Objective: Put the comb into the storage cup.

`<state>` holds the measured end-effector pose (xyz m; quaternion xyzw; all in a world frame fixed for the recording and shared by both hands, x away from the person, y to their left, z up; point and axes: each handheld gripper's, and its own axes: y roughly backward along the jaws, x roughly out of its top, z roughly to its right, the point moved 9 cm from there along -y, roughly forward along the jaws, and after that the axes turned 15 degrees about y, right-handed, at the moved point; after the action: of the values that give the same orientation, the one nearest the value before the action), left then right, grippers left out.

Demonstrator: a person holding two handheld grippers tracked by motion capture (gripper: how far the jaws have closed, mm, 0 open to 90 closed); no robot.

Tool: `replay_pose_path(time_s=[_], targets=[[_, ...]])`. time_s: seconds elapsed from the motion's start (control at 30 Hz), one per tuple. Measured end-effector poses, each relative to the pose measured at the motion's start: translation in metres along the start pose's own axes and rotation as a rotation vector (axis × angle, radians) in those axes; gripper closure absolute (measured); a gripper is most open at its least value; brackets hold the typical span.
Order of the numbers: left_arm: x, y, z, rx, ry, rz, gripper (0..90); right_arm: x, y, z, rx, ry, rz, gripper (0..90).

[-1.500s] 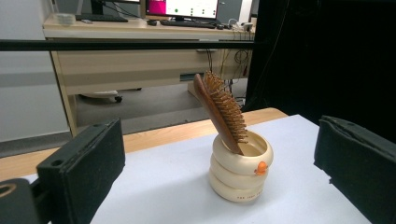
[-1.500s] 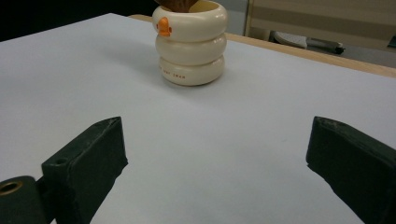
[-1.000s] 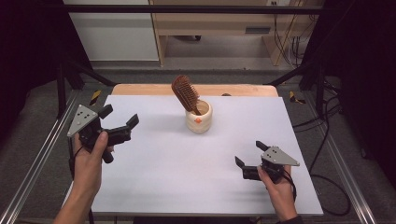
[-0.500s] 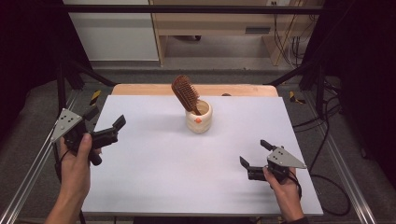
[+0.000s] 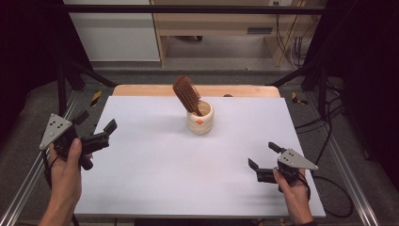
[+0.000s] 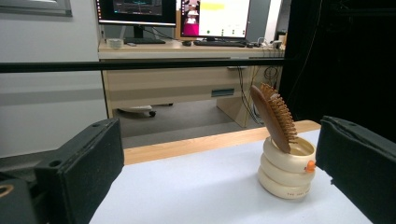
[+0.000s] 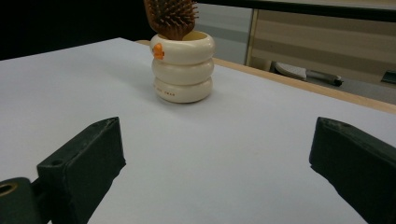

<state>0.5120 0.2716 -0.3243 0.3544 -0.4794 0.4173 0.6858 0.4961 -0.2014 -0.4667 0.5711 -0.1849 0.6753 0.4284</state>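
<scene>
A wooden hairbrush [image 5: 187, 93] stands tilted in a cream ribbed cup [image 5: 200, 119] with an orange mark; its small printing is unreadable. The left gripper [image 5: 96, 128] and right gripper [image 5: 263, 156] both gape wide, holding nothing.

One wooden hairbrush [image 5: 187, 94], upper centre of frame. One cream ribbed cup [image 5: 200, 118], just below it, one orange spot on its side. One white desk [image 5: 188, 174]. Two grippers: left gripper [image 5: 96, 128] at left edge, right gripper [image 5: 263, 155] at lower right. Two hands. Two monitors [image 6: 135, 10] at top of the left gripper view.
</scene>
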Motion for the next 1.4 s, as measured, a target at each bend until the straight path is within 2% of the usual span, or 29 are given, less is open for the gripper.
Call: replay_pose_path(time_s=[0.27,0.77,1.2,1.4], targets=[[-0.003,0.007,-0.004,-0.003,-0.054,0.005,1.0,-0.004,0.008,0.007,-0.007,-0.005,0.008,3.4],[-0.021,0.018,-0.024,0.026,-0.019,0.011,1.1,-0.010,0.008,0.007,-0.004,-0.016,0.005,4.1],[-0.042,0.025,-0.034,0.038,-0.036,0.003,1.1,-0.012,0.005,0.005,0.012,-0.018,-0.001,3.9],[-0.050,0.030,-0.038,0.044,-0.023,0.005,1.1,-0.013,0.005,0.003,0.019,-0.016,-0.004,3.8]])
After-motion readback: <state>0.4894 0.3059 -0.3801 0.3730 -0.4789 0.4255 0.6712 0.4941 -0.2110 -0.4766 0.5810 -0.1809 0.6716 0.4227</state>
